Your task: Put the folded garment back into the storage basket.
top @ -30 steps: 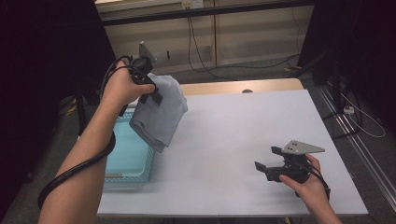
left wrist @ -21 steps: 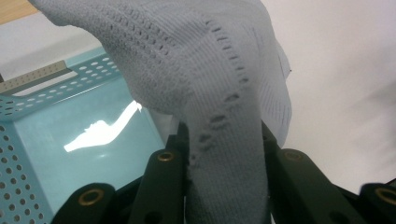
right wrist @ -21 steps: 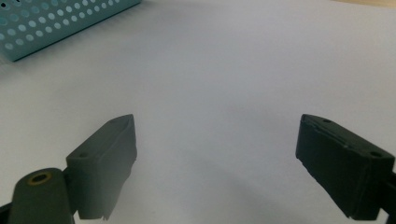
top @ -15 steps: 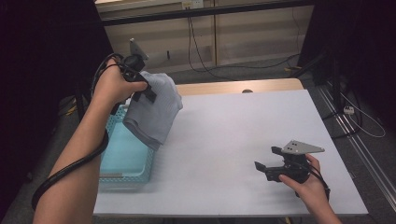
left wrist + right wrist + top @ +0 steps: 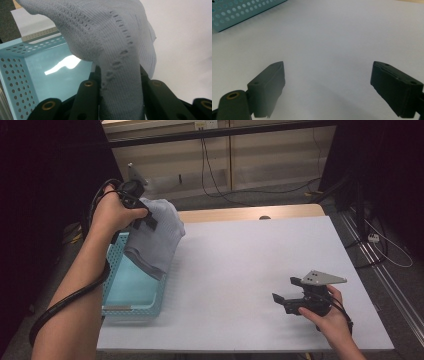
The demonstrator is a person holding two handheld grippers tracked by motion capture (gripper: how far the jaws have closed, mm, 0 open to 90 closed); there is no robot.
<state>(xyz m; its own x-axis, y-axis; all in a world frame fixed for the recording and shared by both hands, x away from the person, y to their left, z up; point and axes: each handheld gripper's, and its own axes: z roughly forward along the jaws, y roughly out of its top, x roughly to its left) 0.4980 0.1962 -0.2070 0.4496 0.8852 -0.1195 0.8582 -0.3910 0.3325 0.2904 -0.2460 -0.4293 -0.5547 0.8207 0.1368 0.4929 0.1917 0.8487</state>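
Left gripper (image 5: 145, 217) pinching pale grey knitted cloth (image 5: 155, 237), hanging over perforated turquoise plastic basket (image 5: 117, 307) at white table (image 5: 240, 270) edge; lower centred before releasing so folds clear the rim; right gripper (image 5: 286, 292) spread, idle.

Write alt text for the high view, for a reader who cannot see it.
A person's left gripper holds a grey knitted cloth up over a light blue perforated basket at the left edge of a white table. The right gripper rests low near the table's front right, its jaws open with nothing between them.
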